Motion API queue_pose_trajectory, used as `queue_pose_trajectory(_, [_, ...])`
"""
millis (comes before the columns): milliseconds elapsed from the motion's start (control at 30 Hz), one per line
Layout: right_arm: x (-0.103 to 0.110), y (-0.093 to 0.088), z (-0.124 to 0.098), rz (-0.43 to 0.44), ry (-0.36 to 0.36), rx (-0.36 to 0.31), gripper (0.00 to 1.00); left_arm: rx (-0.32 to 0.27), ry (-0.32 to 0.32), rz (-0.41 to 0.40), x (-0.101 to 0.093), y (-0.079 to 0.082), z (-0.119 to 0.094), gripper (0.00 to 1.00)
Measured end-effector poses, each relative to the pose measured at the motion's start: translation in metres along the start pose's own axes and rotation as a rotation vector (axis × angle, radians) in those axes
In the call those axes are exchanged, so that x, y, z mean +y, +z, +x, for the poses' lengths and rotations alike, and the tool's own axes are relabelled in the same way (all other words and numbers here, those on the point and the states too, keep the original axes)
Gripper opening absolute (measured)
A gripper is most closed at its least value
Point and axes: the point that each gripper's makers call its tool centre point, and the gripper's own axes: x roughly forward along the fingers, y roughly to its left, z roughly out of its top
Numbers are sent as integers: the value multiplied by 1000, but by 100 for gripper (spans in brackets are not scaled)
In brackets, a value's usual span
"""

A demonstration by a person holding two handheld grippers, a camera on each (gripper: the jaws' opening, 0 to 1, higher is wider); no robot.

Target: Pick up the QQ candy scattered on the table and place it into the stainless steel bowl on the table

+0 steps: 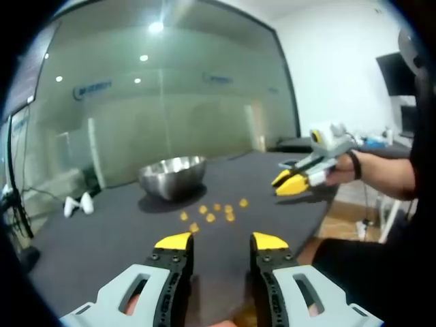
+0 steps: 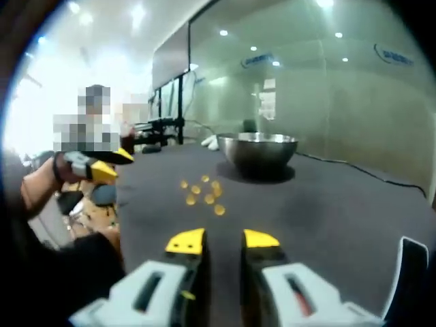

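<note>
Loose cluster of yellow QQ candy (image 1: 212, 211) on the dark bench (image 1: 102, 238), just in front of the stainless steel bowl (image 1: 173, 176). None lifted yet: approach step. Left tongs (image 1: 221, 240) spread, nothing between; right tongs (image 2: 223, 239) likewise parted, empty. Next: lower onto 1 piece, close gently. Right gripper view alone showing the bowl's rim side-on and a person at far left.

orange candies (image 1: 211, 214), silver bowl (image 1: 173, 176), dark grey table (image 1: 102, 238)
yellow tips and grey bodies are seen on both grippers.
</note>
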Motion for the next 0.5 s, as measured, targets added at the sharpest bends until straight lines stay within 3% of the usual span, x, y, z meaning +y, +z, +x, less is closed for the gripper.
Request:
queue_pose_trajectory(367, [12,10,43,-29,68,33,21,7,1,-5,2,-5,0,35])
queue_pose_trajectory(433, [12,9,52,-18,81,40,21,7,1,-8,2,-6,0,35])
queue_pose_trajectory(500, [14,3,60,67,103,66,20,9,3,-9,3,-6,0,35])
